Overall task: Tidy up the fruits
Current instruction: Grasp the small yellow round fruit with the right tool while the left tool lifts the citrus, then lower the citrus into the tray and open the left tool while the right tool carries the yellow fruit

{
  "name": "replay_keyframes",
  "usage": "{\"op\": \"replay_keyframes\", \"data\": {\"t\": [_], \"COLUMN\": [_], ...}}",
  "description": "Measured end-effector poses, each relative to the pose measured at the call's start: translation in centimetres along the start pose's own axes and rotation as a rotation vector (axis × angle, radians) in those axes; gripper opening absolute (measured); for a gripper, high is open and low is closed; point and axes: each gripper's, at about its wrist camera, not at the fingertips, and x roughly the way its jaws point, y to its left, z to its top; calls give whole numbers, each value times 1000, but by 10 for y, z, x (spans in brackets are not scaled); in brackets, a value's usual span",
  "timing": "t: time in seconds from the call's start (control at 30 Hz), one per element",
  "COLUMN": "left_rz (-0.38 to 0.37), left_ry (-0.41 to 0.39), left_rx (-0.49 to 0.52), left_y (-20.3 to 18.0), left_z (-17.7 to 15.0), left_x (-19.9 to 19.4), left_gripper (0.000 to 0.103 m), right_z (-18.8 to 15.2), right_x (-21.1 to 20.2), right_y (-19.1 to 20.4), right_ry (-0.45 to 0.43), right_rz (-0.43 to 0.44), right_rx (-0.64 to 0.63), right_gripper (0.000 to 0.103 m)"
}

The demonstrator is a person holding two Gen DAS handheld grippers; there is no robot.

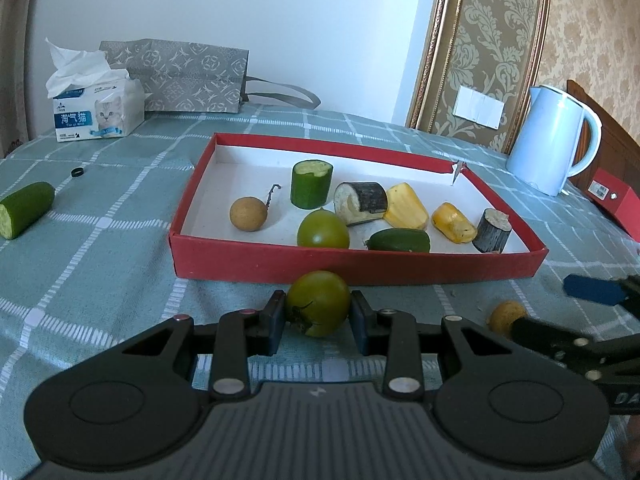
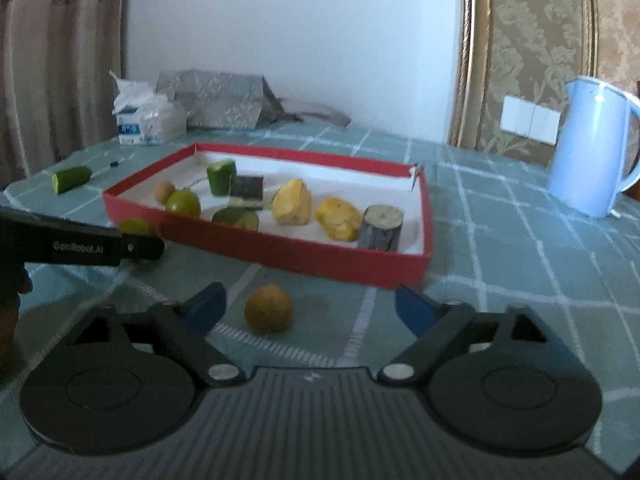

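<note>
Currently the left gripper (image 1: 319, 314) is clenched on a green tomato (image 1: 318, 303), both pads pressed against its sides, just in front of the near wall of the red tray (image 1: 360, 266).

Right gripper (image 2: 310, 308) is released, jaws spread wide with nothing gripped. A brown longan (image 2: 268, 308) sits on the checked tablecloth (image 2: 520, 264) between the blue fingertips (image 2: 208, 304), clear of both. No earlier frame, so only the spread stance to report.

Tray contents, left to right in the left wrist view: a second longan (image 1: 248, 214), an upright cucumber chunk (image 1: 311, 184), a second green tomato (image 1: 323, 230), a dark-skinned sugarcane piece (image 1: 361, 202), a green piece (image 1: 399, 240) at the near wall, two yellow jackfruit pods (image 1: 406, 210), and another sugarcane stub (image 1: 492, 231) at the right.

Outside the tray: a cucumber half (image 1: 25, 210) at far left, a tissue pack (image 1: 98, 114) and grey bag (image 1: 188, 76) at the far edge, a pale blue kettle (image 1: 554, 140) at far right.
</note>
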Motion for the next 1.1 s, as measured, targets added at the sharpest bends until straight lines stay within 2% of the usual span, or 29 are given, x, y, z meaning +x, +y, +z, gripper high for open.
{"op": "replay_keyframes", "data": {"t": [0.2,0.33,0.43,0.47,0.6,0.67,0.9,1.1], "left_rz": [-1,0,-1,-1,-1,-1,2,3], "left_ry": [0,0,0,0,0,0,0,1], "left_rx": [-2,0,-2,-1,-1,-2,2,4], "left_y": [0,-1,0,0,0,0,-1,-1], "left_z": [0,0,0,0,0,0,0,0], "left_x": [0,0,0,0,0,0,0,0], "left_gripper": [33,33,33,33,33,33,33,33], "right_z": [2,2,3,4,4,4,5,6], "right_x": [11,21,25,26,29,28,24,21], "right_y": [5,12,14,14,16,17,13,1], "right_ry": [18,62,74,78,85,81,58,33], "right_rz": [-3,19,36,41,46,50,49,0], "right_rx": [3,-8,0,0,-2,-4,18,66], "right_gripper": [72,53,48,39,36,27,27,27]}}
